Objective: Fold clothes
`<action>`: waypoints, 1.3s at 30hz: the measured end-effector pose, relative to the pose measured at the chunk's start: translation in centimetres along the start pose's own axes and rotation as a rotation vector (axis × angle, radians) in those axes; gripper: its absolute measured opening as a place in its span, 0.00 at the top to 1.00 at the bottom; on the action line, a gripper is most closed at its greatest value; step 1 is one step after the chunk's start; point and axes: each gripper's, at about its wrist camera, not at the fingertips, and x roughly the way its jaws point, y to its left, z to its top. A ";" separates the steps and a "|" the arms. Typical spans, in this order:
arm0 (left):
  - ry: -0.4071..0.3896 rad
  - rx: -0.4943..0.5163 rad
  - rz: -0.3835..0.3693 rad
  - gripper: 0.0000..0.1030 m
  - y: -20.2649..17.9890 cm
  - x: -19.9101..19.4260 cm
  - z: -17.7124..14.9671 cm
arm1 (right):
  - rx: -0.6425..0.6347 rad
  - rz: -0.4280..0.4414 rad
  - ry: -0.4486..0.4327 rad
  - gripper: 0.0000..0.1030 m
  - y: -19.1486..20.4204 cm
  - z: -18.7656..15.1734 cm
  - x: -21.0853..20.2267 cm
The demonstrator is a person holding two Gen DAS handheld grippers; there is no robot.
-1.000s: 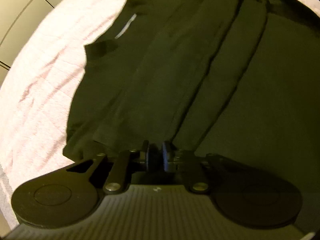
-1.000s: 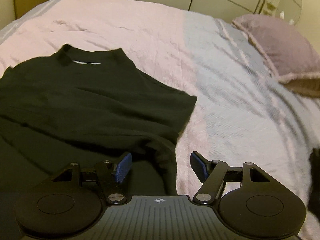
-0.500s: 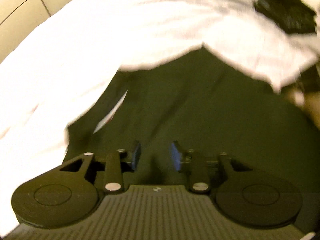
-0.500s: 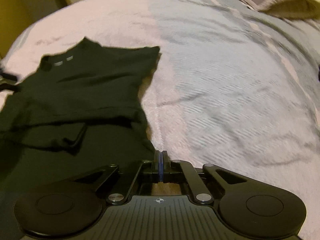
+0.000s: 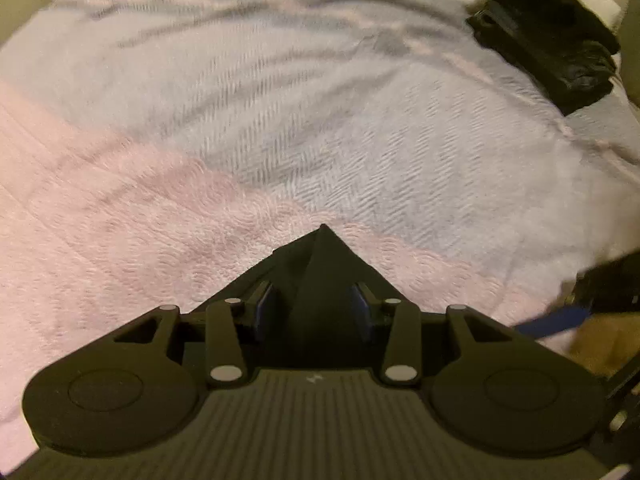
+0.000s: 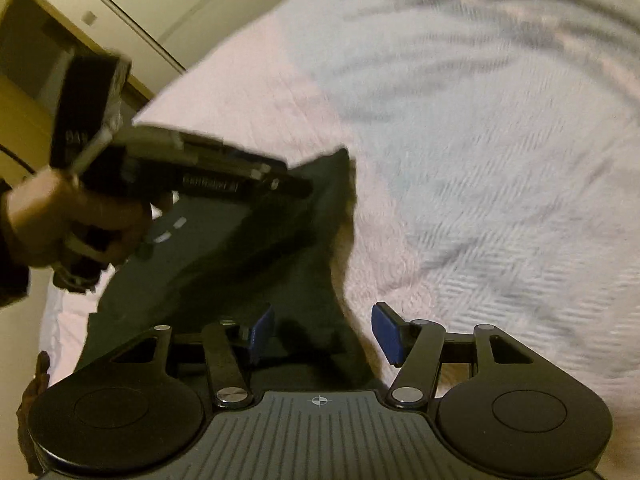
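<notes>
1. Since a second ago my left gripper (image 5: pixel 316 310) has swung from the flat shirt (image 5: pixel 320 264) to its corner, bedspread (image 5: pixel 280 120) now filling the view.
2. Its jaws are opening, released, a shirt fold standing between the pads.
3. My right gripper (image 6: pixel 322 334) is opening too, released, the shirt's edge lying between its jaws.
4. At 1 o'clock in the left view sits a dark pile (image 5: pixel 544 36).

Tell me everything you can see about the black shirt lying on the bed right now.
The black shirt is dark, soft, matte fabric lying on the pink and pale bedspread, partly folded, with a small pale mark near the person's hand. One folded corner peaks in a point between the left gripper's opening jaws; its blue pads look clear of the cloth. The right gripper, also opening, hovers over the shirt's near edge, pads apart from it.
</notes>
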 end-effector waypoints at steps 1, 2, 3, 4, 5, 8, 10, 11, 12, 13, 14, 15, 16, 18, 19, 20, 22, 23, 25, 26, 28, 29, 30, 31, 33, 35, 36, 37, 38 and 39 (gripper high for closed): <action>0.021 -0.012 -0.013 0.65 0.3 0.7 0.2 | 0.014 0.004 0.025 0.43 -0.2 0.2 0.7; 0.041 -0.015 -0.024 0.71 0.4 1.3 0.4 | 0.023 0.008 0.049 0.44 -0.4 0.4 1.2; 0.060 -0.018 -0.035 0.81 0.5 2.0 0.5 | 0.026 0.010 0.064 0.55 -0.4 0.5 1.5; 0.065 -0.011 -0.041 0.98 0.5 2.2 0.5 | 0.026 0.016 0.080 0.87 -0.5 0.7 1.7; 0.057 -0.003 -0.030 0.99 0.6 2.0 0.4 | 0.025 0.018 0.092 0.89 -0.6 0.9 1.8; 0.031 -0.014 0.022 0.99 0.9 1.9 0.3 | -0.023 -0.034 0.097 0.90 -0.5 0.5 0.8; 0.026 -0.048 0.046 0.99 1.5 2.0 0.2 | -0.038 -0.055 0.104 0.90 -0.5 -0.2 0.6; 0.025 -0.060 0.073 1.00 1.8 2.1 0.1 | -0.025 -0.057 0.109 0.90 -0.5 -0.4 0.7; 0.025 -0.071 0.102 1.00 2.1 2.1 0.1 | -0.012 -0.059 0.112 0.90 -0.7 -0.6 0.6; 0.023 -0.090 0.117 1.00 2.5 2.1 0.1 | 0.001 -0.063 0.114 0.90 -0.8 -0.7 0.4; 0.017 -0.117 0.119 1.00 3.1 1.8 0.2 | 0.004 -0.070 0.121 0.90 -0.9 -1.0 0.3; 0.011 -0.144 0.121 1.00 3.6 1.4 0.2 | 0.001 -0.079 0.131 0.90 -1.2 -1.4 0.1; -0.001 -0.150 0.120 1.00 3.9 0.8 0.2 | -0.002 -0.089 0.137 0.90 -1.3 -1.6 -0.1; -0.026 -0.152 0.110 1.00 4.3 -0.7 0.2 | -0.009 -0.109 0.126 0.90 -1.3 -1.6 -0.8; -0.037 -0.155 0.111 0.97 4.5 -1.7 -0.1 | -0.013 -0.119 0.120 0.90 -1.3 -1.6 -1.2; -0.045 -0.163 0.121 0.96 4.6 -2.8 -1.0 | -0.019 -0.132 0.115 0.89 -1.2 -1.6 -1.6; -0.060 -0.179 0.143 0.94 4.8 -5.2 -2.8 | -0.045 -0.175 0.107 0.72 -0.7 -1.8 -2.3; -0.067 -0.187 0.154 0.89 4.9 -6.4 -3.6 | -0.057 -0.195 0.103 0.68 -0.4 -2.0 -2.6; -0.073 -0.239 0.192 0.81 4.9 -9.0 -7.1 | -0.081 -0.221 0.092 0.57 0.6 -2.4 -3.2; -0.062 -0.272 0.213 0.80 4.7 -10.2 -9.4 | -0.090 -0.222 0.089 0.56 1.1 -2.8 -3.5; -0.025 -0.328 0.248 0.80 4.2 -12.3 -14.4 | -0.107 -0.215 0.093 0.53 2.3 -3.5 -3.7; 0.000 -0.349 0.261 0.80 3.8 -13.2 -16.8 | -0.114 -0.210 0.104 0.53 2.8 -4.1 -3.5; 0.035 -0.374 0.269 0.80 3.5 -13.6 -19.5 | -0.122 -0.204 0.116 0.52 3.3 -4.7 -3.3; 0.071 -0.399 0.276 0.80 3.3 -14.1 -22.2 | -0.129 -0.198 0.127 0.52 3.8 -5.4 -3.1; 0.136 -0.458 0.294 0.80 2.9 -14.5 -27.3 | -0.144 -0.198 0.156 0.52 4.6 -6.8 -2.4; 0.151 -0.487 0.301 0.80 2.6 -15.5 -31.3 | -0.184 -0.241 0.175 0.50 5.1 -8.5 -2.0; 0.158 -0.501 0.304 0.80 2.4 -16.0 -33.3 | -0.204 -0.268 0.184 0.50 5.4 -9.3 -2.0; 0.159 -0.507 0.305 0.80 2.2 -16.5 -34.4 | -0.214 -0.299 0.195 0.50 5.6 -10.0 -2.2; 0.161 -0.512 0.306 0.80 1.9 -17.0 -35.4 | -0.223 -0.329 0.205 0.50 5.8 -10.8 -2.3; 0.162 -0.518 0.306 0.80 1.7 -17.5 -36.4 | -0.232 -0.355 0.211 0.49 5.9 -11.7 -2.5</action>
